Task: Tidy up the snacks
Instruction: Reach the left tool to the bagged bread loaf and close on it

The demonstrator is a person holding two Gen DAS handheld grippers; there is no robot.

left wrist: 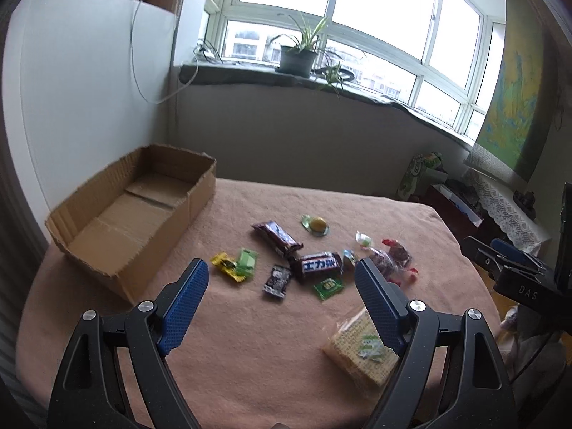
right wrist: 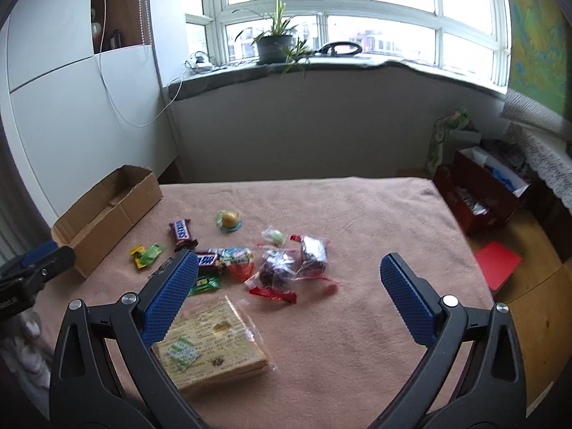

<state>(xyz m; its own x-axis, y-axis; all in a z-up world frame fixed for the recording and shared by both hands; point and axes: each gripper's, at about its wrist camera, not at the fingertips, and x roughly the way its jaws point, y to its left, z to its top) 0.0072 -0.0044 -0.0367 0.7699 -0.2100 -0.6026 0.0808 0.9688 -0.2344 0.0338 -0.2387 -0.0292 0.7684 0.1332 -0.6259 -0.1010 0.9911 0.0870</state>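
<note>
Several wrapped snacks lie loose on a pink tablecloth: a Snickers bar [left wrist: 319, 266], a second dark bar [left wrist: 277, 237], a yellow packet [left wrist: 226, 265], a green packet [left wrist: 246, 261], a jelly cup [left wrist: 316, 224], and a large cracker pack [left wrist: 361, 352] at the near right. An empty cardboard box [left wrist: 136, 211] stands at the left. My left gripper [left wrist: 280, 279] is open above the near table, empty. My right gripper [right wrist: 289, 268] is open and empty over the cracker pack [right wrist: 211, 339] and red-wrapped snacks [right wrist: 286, 268].
The table edge [right wrist: 464, 243] drops off at the right, with red boxes [right wrist: 482, 200] on the floor beyond. A wall and windowsill with a potted plant [right wrist: 273, 41] stand behind the table. The other gripper shows at the right edge of the left wrist view [left wrist: 514, 268].
</note>
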